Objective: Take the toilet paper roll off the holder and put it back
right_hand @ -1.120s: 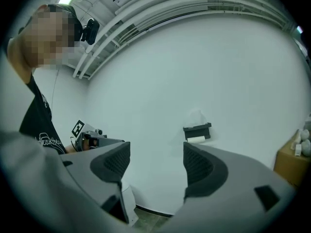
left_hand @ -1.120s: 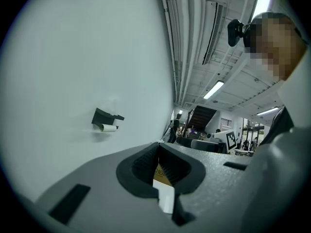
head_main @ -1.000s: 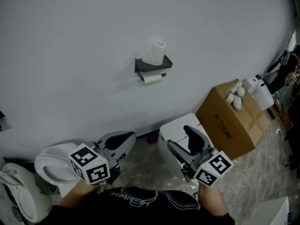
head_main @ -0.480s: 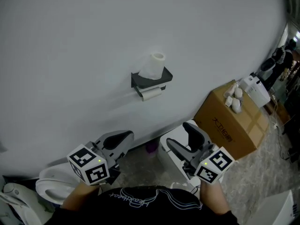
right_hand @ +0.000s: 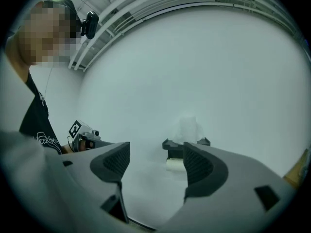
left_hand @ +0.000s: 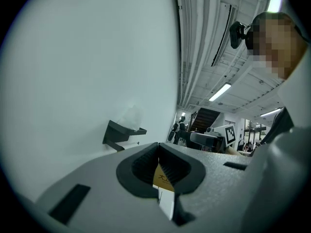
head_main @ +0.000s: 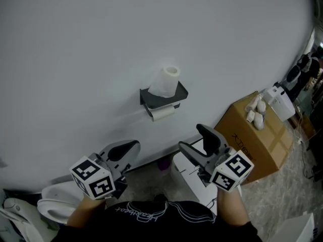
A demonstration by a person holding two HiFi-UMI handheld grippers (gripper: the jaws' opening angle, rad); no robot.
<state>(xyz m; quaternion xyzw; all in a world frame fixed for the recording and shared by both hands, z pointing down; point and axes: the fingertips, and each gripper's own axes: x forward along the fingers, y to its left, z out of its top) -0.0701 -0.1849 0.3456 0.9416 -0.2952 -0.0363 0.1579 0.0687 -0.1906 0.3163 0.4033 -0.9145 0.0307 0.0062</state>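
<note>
R gripper (head_main: 193,136) wide, L gripper (head_main: 128,146) closed, both well clear of roll (head_main: 166,80) atop holder (head_main: 162,99)

wall (head_main: 75,44): plain white | floor (head_main: 295,183): mottled stone | cardboard box (head_main: 260,137): right, against wall

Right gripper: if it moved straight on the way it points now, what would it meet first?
Probably the black wall-mounted holder, framed between the open jaws of the right gripper, or the white wall just beside it; depth is unclear. Nothing shows in between.
</note>
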